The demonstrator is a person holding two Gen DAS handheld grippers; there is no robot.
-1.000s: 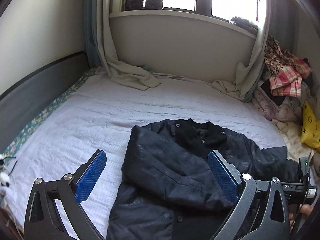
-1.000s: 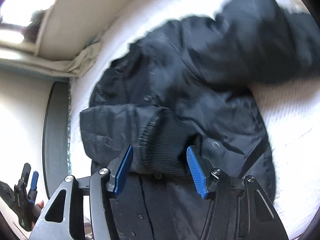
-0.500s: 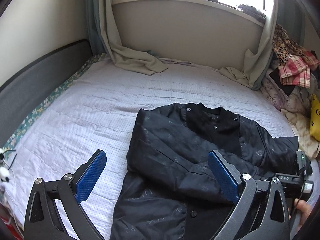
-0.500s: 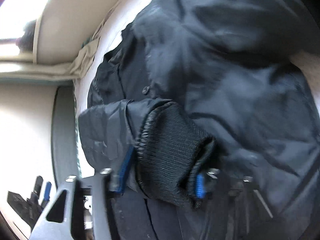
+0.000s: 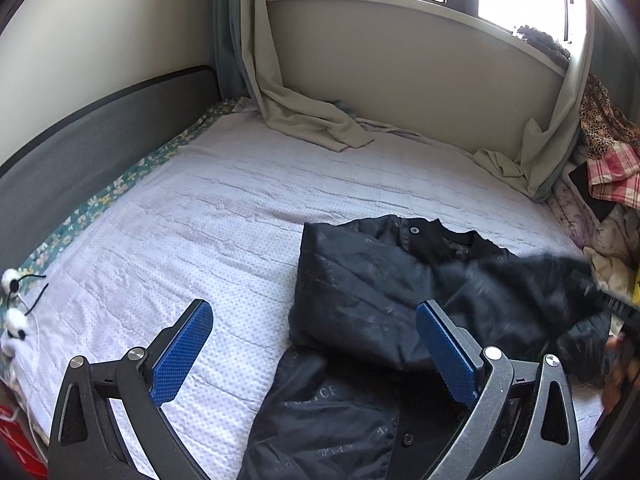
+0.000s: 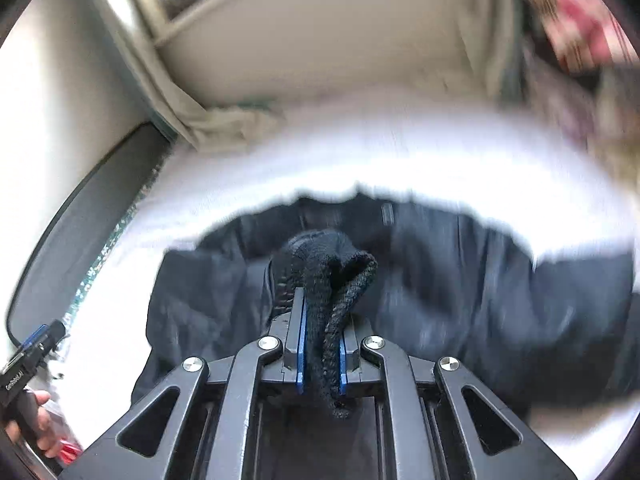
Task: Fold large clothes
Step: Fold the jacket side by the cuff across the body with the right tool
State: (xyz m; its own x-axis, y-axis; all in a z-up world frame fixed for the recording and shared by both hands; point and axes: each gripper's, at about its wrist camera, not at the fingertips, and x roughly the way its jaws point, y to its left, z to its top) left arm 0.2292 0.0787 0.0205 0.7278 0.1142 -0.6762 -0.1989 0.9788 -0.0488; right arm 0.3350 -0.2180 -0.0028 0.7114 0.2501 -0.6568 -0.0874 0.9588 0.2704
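The right gripper [image 6: 320, 344] is clamped on the jacket's knit cuff [image 6: 328, 268]. The left gripper [image 5: 316, 352] gapes wide, holding nothing, above the jacket [image 5: 360, 300] near the bed's [image 5: 240, 200] front edge.

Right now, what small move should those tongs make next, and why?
Probably carry the black knitted sleeve cuff, clamped in the right tongs, across the black quilted jacket and lay it flat; the left tongs hang open, holding nothing.
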